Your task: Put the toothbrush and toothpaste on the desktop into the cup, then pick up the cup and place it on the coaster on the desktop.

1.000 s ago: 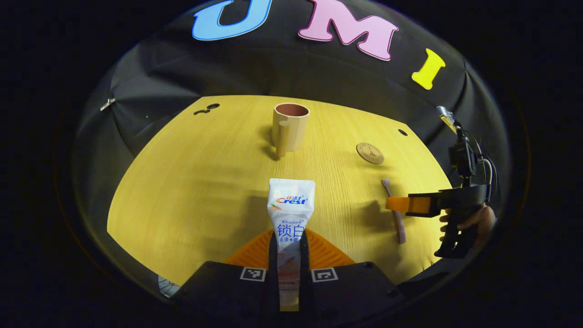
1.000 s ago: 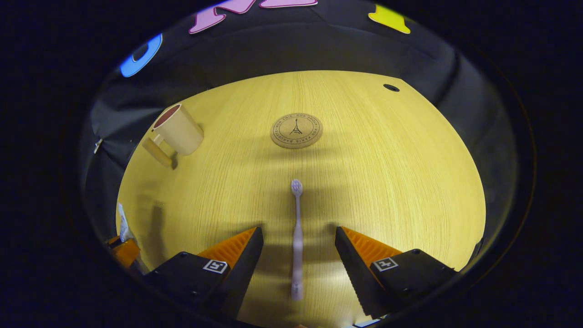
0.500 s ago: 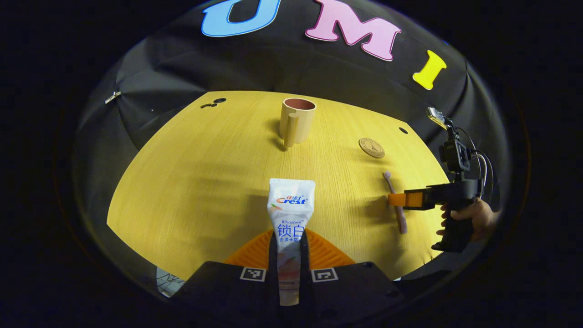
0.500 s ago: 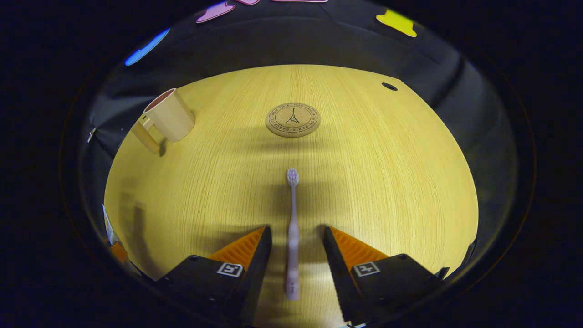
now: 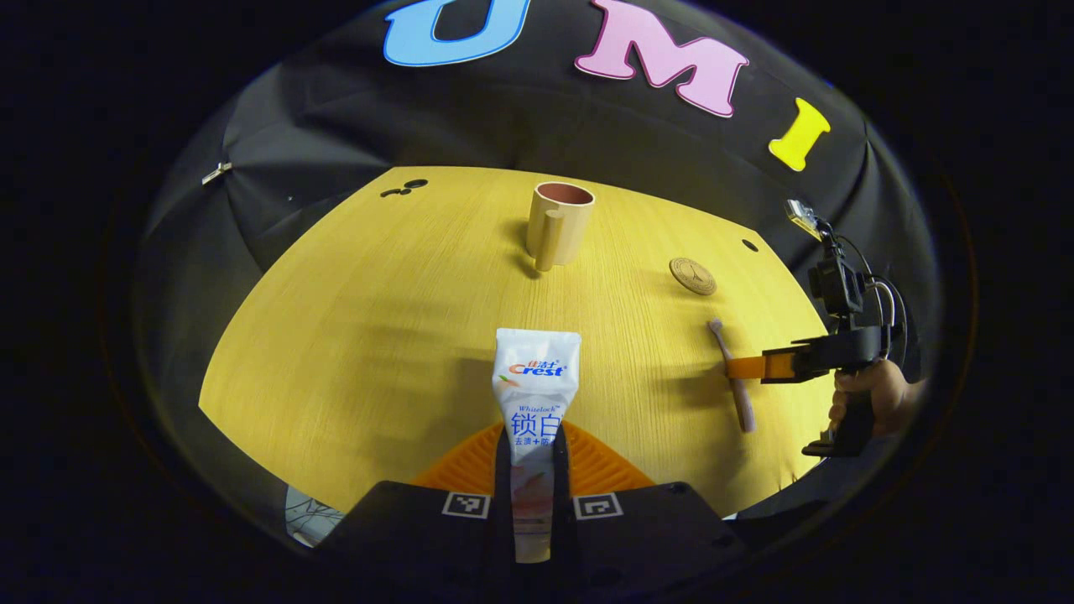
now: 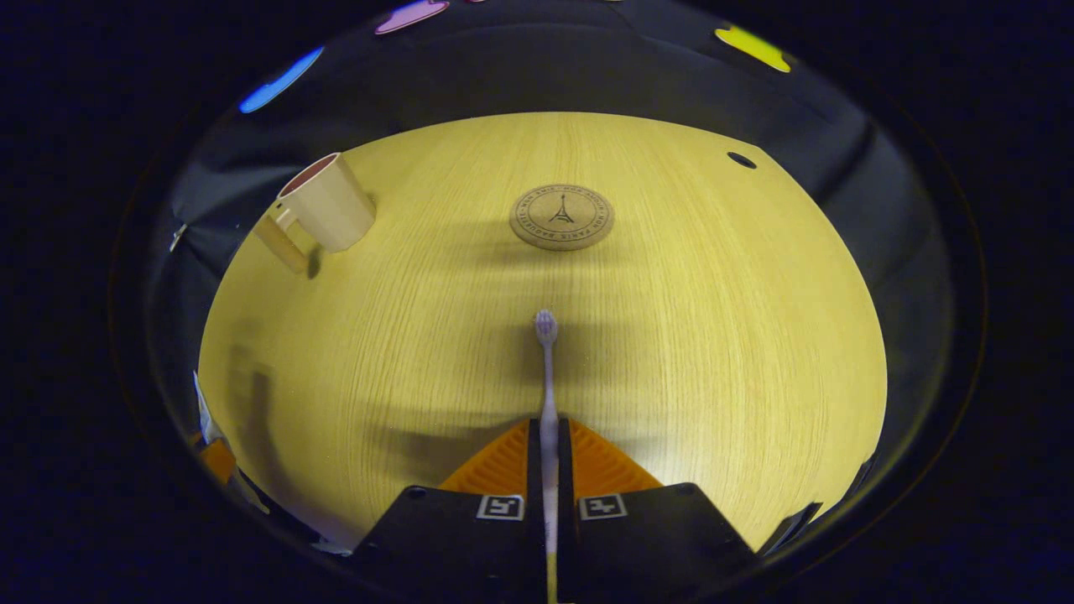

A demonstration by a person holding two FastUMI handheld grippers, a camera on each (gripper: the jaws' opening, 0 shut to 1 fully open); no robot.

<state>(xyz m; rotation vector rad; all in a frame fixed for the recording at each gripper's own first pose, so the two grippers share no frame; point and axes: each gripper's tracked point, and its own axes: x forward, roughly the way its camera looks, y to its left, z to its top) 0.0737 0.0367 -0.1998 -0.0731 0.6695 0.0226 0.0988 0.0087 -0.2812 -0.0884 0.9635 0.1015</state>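
Toothpaste tube (image 5: 535, 382) clamped between fingers of left gripper (image 5: 534, 457), flat crimped end pointed far. Cup (image 5: 560, 222) stood upright at far side of wooden desktop (image 5: 352, 335), handle turned near. Round coaster (image 5: 692, 276) laid right of cup. Toothbrush (image 5: 732, 373) pinched by right gripper (image 5: 742, 367), held in hand (image 5: 873, 394).

Left gripper (image 5: 533, 453): black housing, two square coded markers, ribbed fingers (image 5: 587, 461). Right gripper (image 6: 550, 449): same build; pistol handle, top-mounted camera and looping cables in left gripper view.
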